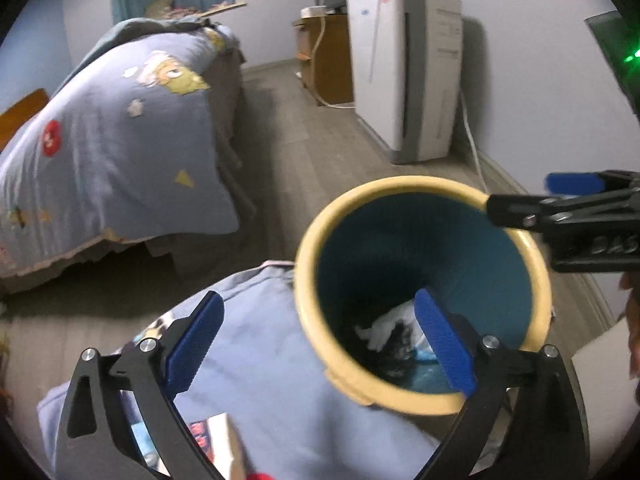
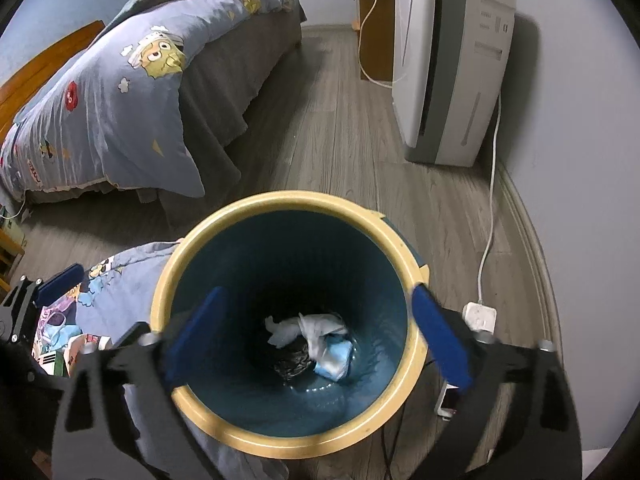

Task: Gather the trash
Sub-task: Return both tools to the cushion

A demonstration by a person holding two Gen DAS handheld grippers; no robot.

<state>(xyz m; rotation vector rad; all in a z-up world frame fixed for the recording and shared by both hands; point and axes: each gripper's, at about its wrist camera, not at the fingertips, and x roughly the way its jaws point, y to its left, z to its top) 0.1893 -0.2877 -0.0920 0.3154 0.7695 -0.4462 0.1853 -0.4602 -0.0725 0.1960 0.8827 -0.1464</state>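
Note:
A blue waste bin with a cream rim (image 2: 280, 200) stands on the wood floor; it also shows in the left wrist view (image 1: 312, 240). Inside lie crumpled white paper (image 2: 308, 328), a dark wad (image 2: 294, 360) and a light blue piece (image 2: 336, 356); the white paper shows in the left wrist view (image 1: 388, 324). My right gripper (image 2: 316, 328) is open and empty, directly above the bin's mouth; it shows from the side in the left wrist view (image 1: 560, 200). My left gripper (image 1: 320, 340) is open and empty, over the bin's left rim and a blue quilt (image 1: 260, 360).
A bed with a blue cartoon quilt (image 2: 120, 92) fills the left. A white air purifier (image 2: 448, 60) stands against the right wall, with a wooden cabinet (image 2: 376, 28) behind it. A white power strip (image 2: 480, 316) and cable lie right of the bin. Packets (image 2: 60, 340) lie on the quilt at left.

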